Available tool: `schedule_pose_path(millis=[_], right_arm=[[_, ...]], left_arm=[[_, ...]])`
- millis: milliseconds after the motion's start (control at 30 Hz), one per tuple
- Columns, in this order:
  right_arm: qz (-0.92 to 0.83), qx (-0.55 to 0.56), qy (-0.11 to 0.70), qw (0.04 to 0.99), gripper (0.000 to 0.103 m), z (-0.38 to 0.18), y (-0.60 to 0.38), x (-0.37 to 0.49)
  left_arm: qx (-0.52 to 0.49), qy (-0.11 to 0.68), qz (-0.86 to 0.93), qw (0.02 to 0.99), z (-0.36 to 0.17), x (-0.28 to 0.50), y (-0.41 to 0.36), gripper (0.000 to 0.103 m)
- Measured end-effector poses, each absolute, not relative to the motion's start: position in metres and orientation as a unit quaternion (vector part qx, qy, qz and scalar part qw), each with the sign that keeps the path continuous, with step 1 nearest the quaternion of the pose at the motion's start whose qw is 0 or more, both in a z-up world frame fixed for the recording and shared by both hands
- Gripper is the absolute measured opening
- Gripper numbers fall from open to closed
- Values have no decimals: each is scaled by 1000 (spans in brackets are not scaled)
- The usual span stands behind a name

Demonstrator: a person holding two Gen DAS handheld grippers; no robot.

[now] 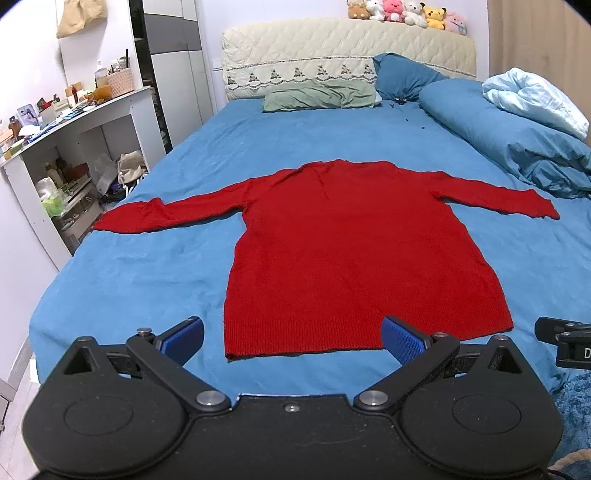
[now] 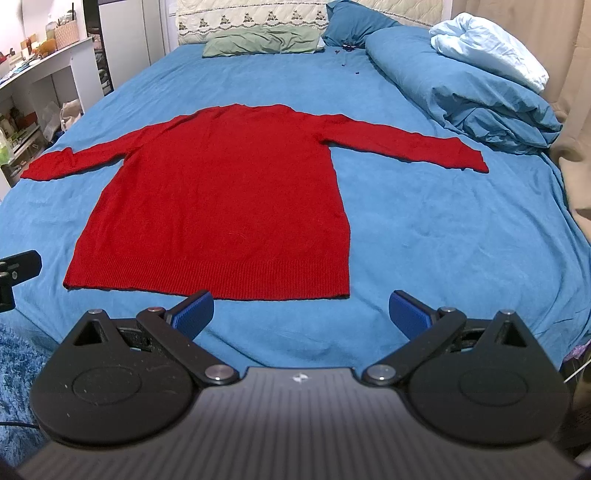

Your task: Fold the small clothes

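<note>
I find the sweater (image 1: 354, 251) lying flat on the bed (image 1: 147, 266), hem toward me, neck toward the headboard (image 1: 332, 48), both sleeves spread straight out to either side. The ribbed hem sits near the bed's near edge. No fold is visible in it; the body lies smooth with only slight wrinkling along the sleeves.

My left gripper (image 1: 291, 338) hangs above the near edge of the bed with its jaws fully apart. Nothing is between the blue pads (image 1: 184, 338); in this view the hem shows across the gap, but I cannot tell that either pad touches the cloth.

My right gripper (image 2: 301, 314) likewise has its jaws spread wide and holds nothing. Its left pad sits just at the hem line in the picture, its right pad over bare sheet beyond the sweater's right corner. Contact is not established.

Each gripper shows at the edge of the other's view, set side by side.

Further out: a green pillow (image 1: 317, 96) and a blue pillow (image 1: 402, 75) lie at the headboard, a bundled duvet (image 1: 509, 129) on the right, stuffed toys (image 1: 406, 13) on the headboard, a cluttered white desk (image 1: 85, 114) to the left.
</note>
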State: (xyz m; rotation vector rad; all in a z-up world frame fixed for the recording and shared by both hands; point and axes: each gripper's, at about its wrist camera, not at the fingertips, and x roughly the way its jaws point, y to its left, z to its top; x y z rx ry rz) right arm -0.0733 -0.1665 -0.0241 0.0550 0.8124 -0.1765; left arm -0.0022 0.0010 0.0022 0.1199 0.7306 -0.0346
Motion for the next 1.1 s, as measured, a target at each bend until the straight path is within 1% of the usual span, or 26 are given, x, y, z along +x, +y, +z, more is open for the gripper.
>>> schedule_pose_path(millis=[1100], right_arm=[[-86, 23, 393, 915, 103, -22, -165, -76]], left_arm=[[46, 349, -16, 936, 9, -7, 6, 103]])
